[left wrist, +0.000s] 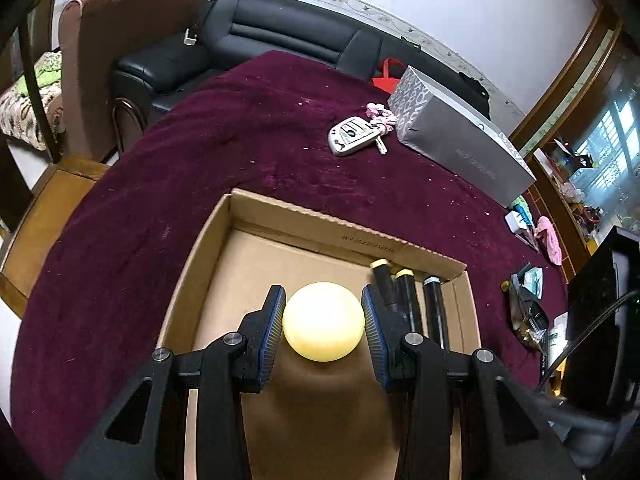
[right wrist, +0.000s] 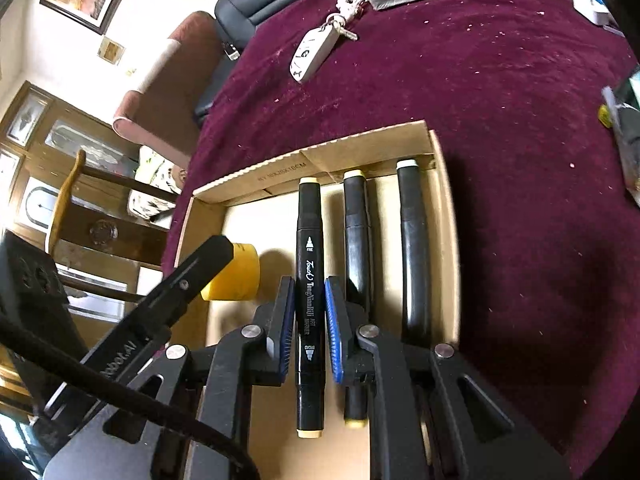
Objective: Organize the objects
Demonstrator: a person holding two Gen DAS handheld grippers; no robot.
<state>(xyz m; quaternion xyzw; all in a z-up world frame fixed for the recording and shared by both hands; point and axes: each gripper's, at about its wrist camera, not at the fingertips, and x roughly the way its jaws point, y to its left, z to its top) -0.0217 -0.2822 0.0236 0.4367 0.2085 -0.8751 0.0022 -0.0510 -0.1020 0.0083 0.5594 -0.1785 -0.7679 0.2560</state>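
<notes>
An open cardboard box sits on the maroon tablecloth. My left gripper is shut on a pale yellow round object and holds it inside the box. Three black markers lie along the box's right side. In the right wrist view my right gripper has its pads against the leftmost black marker, held over the box. Two other markers lie to its right. The yellow object shows at the left, behind the left gripper's finger.
A white car key with a pink charm lies beyond the box, also in the right wrist view. A long grey box lies at the far right. Clutter sits at the table's right edge. A black sofa stands behind.
</notes>
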